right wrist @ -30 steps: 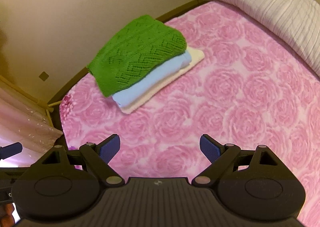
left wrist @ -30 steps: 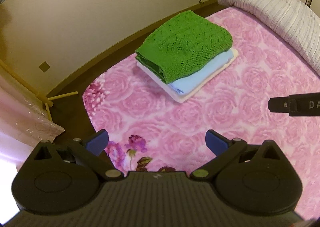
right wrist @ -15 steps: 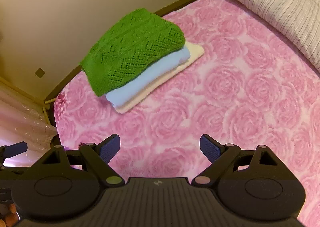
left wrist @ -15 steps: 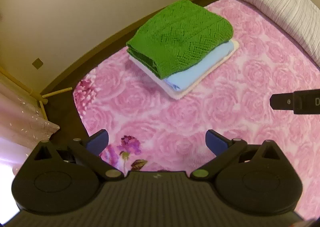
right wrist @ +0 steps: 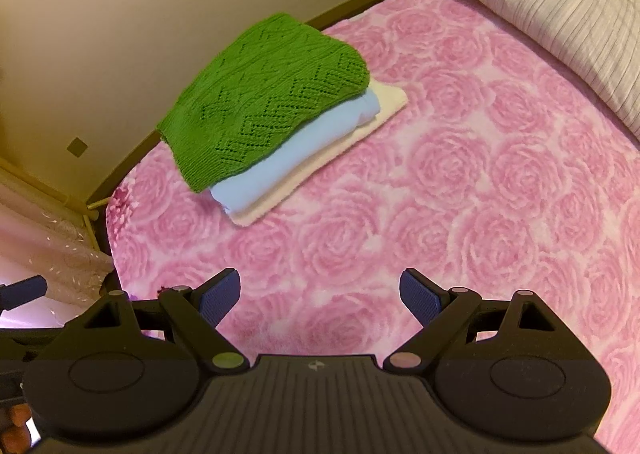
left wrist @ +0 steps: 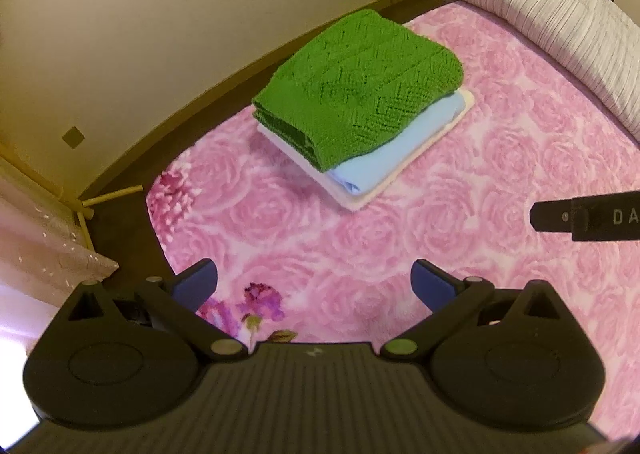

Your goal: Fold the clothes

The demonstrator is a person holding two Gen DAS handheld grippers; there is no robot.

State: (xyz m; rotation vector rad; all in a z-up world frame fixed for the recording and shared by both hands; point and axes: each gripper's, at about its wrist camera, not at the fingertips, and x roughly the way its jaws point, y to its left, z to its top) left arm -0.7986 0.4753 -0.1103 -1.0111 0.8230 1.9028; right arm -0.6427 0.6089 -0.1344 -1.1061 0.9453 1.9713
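Left wrist view is filled mostly by a bed covered with a pink rose-patterned blanket, bounded at the upper left of the frame by a cream wall. A white ribbed duvet is bunched along the upper right edge of the bed. Pale pink curtain fabric is seen at the lower left. Above centre, a stack of folded clothes is laid on the blanket: a green knitted sweater on top, a light blue garment beneath it, a cream one at the bottom. Nothing is found between the stack and either tool. The left tongs are held wide apart and empty at the lower centre. In the right wrist view the right tongs are likewise spread wide, gripping nothing.
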